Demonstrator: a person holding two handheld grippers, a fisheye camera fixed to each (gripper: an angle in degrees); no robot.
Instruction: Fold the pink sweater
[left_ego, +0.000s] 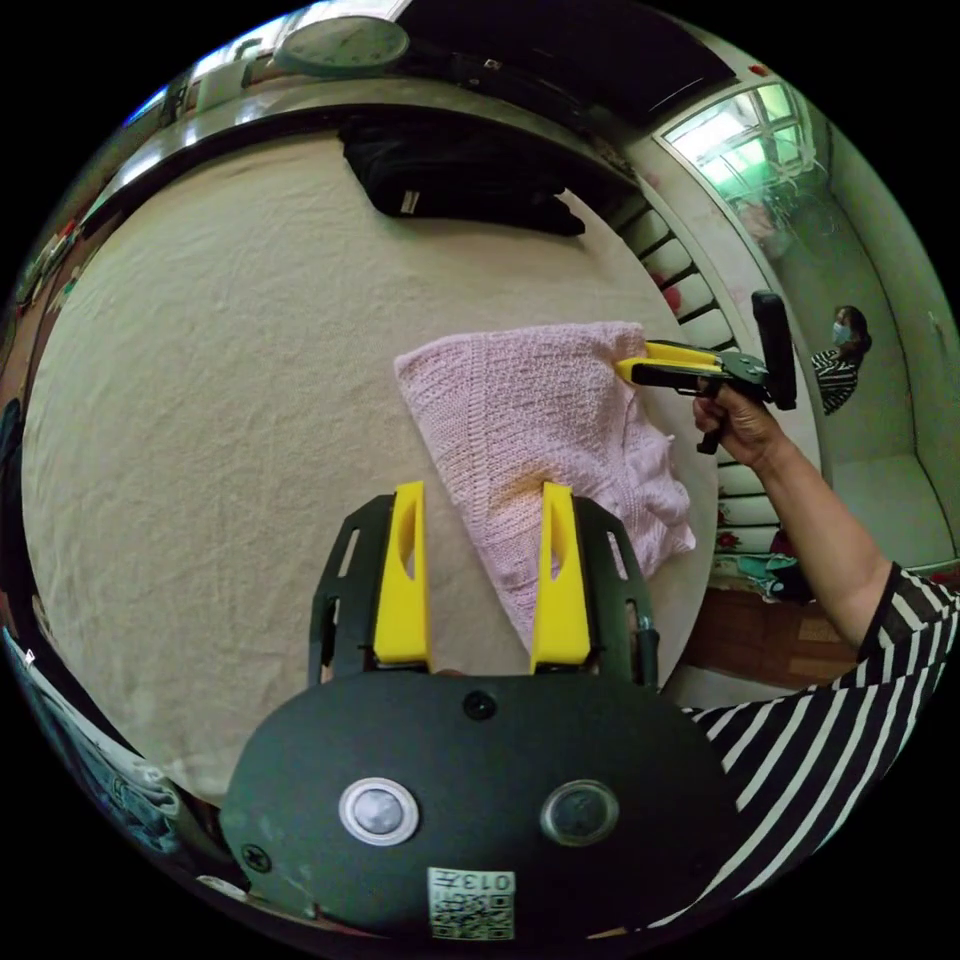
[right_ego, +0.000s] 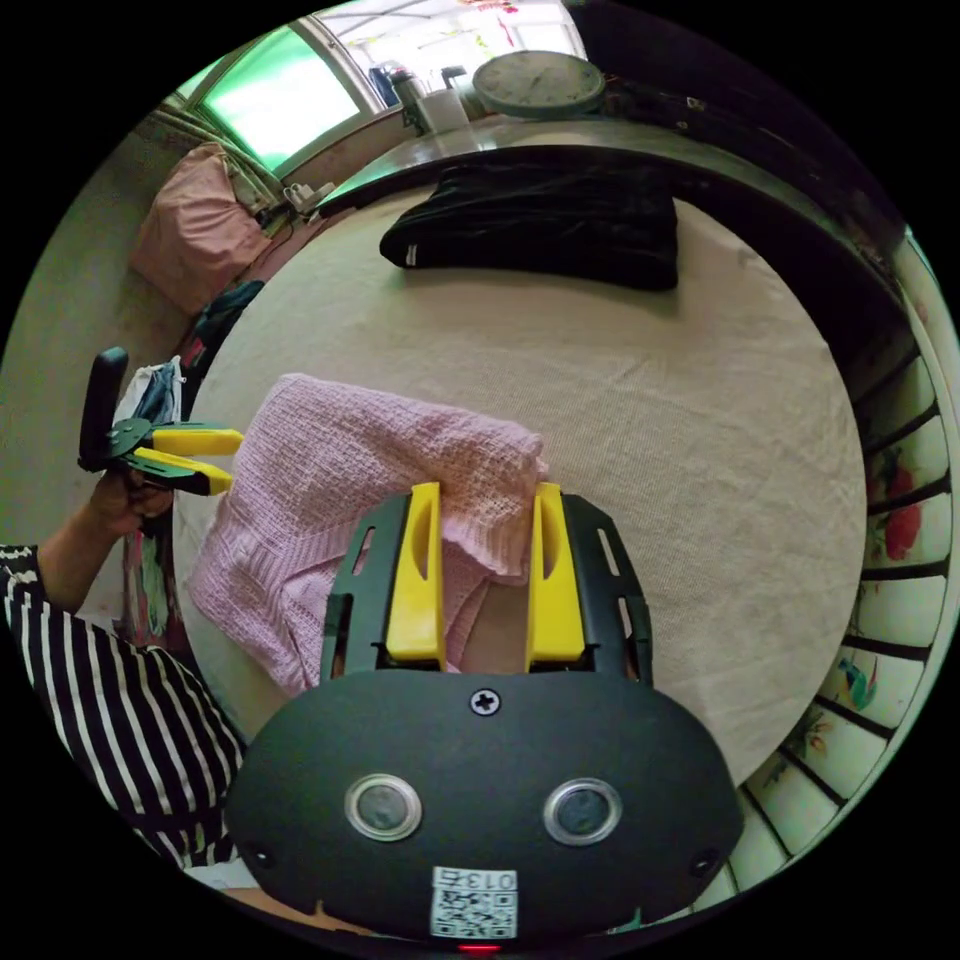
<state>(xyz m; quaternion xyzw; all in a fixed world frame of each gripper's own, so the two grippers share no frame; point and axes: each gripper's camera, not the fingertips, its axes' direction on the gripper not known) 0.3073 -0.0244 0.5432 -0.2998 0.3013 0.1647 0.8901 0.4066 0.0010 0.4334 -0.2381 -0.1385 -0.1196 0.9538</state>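
The pink sweater (left_ego: 545, 440) lies in a small, partly folded bundle on a bed (left_ego: 230, 400) with a tan cover, close to the edge where the person stands. A dark folded cloth (right_ego: 540, 225) sits far off at the other side of the bed. The left gripper (left_ego: 485, 500) hangs over the near end of the sweater with its jaws spread wide, and nothing is held in them. The right gripper (right_ego: 482, 500) is at the other end, and its jaws are spread too, with a raised fold of the sweater between them. I cannot tell if they press on it. The sweater looks about half done, I think. To fold it well, each gripper should take a good bite of an edge, lift only a little, and lay one half flat over the other so the sides line up and no lumps stay. The black body of each gripper covers the near part of the sweater, so its lowest edge is hidden. Where the sleeves are tucked is hard to make out.
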